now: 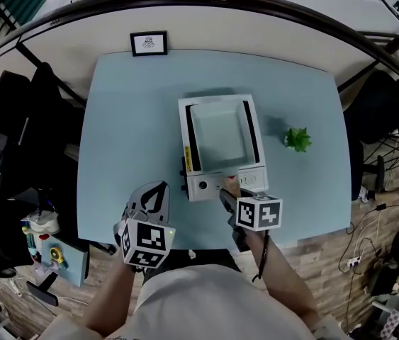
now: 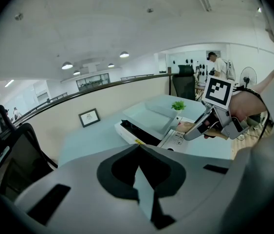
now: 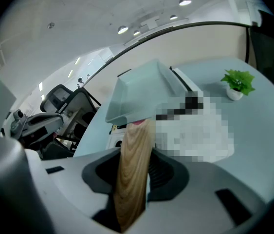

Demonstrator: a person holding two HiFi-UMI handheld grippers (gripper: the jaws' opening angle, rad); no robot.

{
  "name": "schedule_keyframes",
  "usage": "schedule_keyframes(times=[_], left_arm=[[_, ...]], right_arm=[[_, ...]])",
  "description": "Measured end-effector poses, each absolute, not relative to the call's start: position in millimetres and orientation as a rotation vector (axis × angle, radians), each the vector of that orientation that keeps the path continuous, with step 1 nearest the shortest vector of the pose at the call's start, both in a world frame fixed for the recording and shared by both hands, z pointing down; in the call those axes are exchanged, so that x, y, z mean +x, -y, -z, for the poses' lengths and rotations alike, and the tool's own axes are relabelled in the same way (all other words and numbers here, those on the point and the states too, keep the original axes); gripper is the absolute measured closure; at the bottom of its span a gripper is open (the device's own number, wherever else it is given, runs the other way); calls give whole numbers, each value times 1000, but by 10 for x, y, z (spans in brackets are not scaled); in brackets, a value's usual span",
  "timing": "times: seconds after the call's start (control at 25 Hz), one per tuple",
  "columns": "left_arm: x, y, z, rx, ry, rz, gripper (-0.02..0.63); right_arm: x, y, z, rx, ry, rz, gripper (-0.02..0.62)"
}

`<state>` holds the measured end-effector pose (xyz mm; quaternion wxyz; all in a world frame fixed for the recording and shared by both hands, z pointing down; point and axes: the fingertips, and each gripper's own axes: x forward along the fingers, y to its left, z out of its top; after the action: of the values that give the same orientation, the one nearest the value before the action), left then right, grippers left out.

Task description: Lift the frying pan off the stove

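Observation:
A pale green square frying pan [image 1: 217, 133] sits on a white single-burner stove [image 1: 203, 184] in the middle of the light blue table [image 1: 128, 133]. Its wooden handle [image 3: 134, 165] points toward me over the stove's front. My right gripper [image 1: 226, 195] is shut on that handle, which runs up between the jaws to the pan [image 3: 137, 94] in the right gripper view. My left gripper [image 1: 153, 193] hovers over the table's front edge, left of the stove, shut and holding nothing. The left gripper view shows the pan [image 2: 158, 112] and the right gripper [image 2: 195, 130] from the side.
A small potted plant [image 1: 298, 139] stands right of the stove. A framed picture [image 1: 149, 43] leans at the table's back edge against a low partition. Black office chairs [image 1: 15, 133] stand at the left, another [image 1: 380, 105] at the right.

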<state>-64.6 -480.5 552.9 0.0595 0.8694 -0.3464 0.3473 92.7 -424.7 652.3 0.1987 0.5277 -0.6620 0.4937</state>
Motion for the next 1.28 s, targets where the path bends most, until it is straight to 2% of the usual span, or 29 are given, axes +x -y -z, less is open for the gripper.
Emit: schedule_keyframes(times=[0.36, 0.8, 1.28], left_arm=[[-783, 4765, -5322, 2652, 1102, -1026, 604], [-884, 4949, -4908, 2717, 1202, -954, 604], [-1002, 5137, -4041, 2839, 1379, -732, 604]], right_arm=[[930, 4167, -6208, 1497, 1881, -1320, 459], [1070, 4549, -5149, 1636, 2051, -1090, 458], [1187, 4665, -4063, 1772, 2208, -847, 457]])
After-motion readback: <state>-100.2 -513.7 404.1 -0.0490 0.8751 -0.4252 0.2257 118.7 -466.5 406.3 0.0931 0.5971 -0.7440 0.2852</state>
